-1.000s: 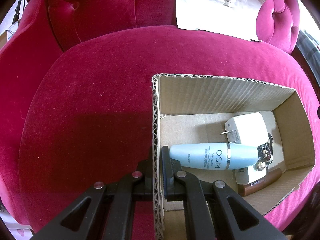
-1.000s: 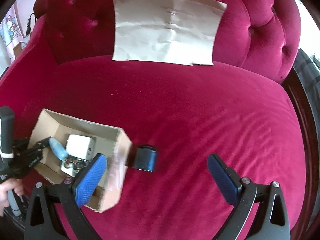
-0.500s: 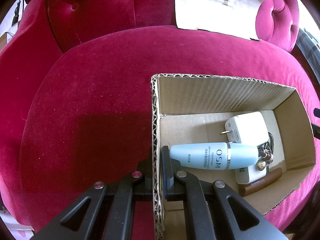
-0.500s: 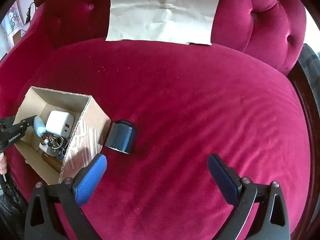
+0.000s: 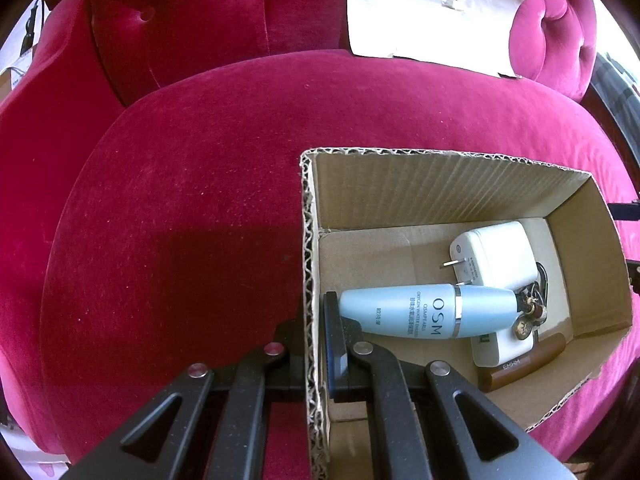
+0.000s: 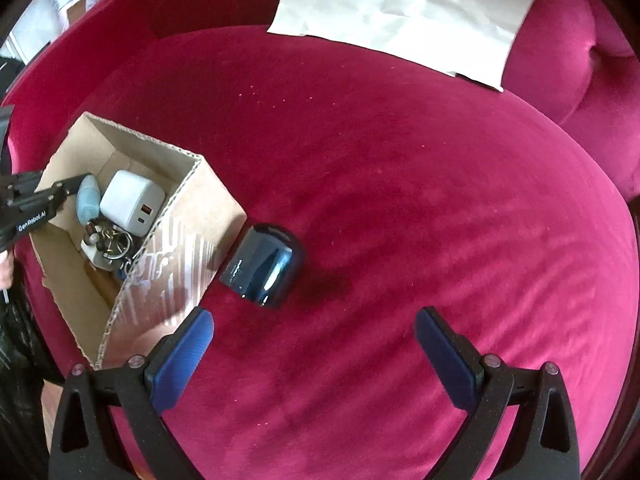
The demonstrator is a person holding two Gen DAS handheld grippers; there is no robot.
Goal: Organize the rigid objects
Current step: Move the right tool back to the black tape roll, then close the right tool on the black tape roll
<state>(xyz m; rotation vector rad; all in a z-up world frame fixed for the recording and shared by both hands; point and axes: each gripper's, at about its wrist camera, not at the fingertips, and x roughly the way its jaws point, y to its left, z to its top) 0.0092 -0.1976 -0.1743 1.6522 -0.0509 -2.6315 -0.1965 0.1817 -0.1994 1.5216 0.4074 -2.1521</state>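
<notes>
Left tongs [image 5: 316, 344]: matte black plastic arms showing triangular cutouts, silver round screws, blue pad facing. Right tongs [image 6: 314, 338]: same black frame, wearing blue ribbed pads, silver screws. White "GenRobot.AI" lettering showing on left body.

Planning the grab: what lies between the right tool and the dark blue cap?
Only bare red cushion, as the right wrist view shows. The open right tool hovers short of the cap beside the box.

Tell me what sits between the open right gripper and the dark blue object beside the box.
Nothing visible: only bare red cushion lies between the right gripper and the dark blue object, which rests against the cardboard box.
</notes>
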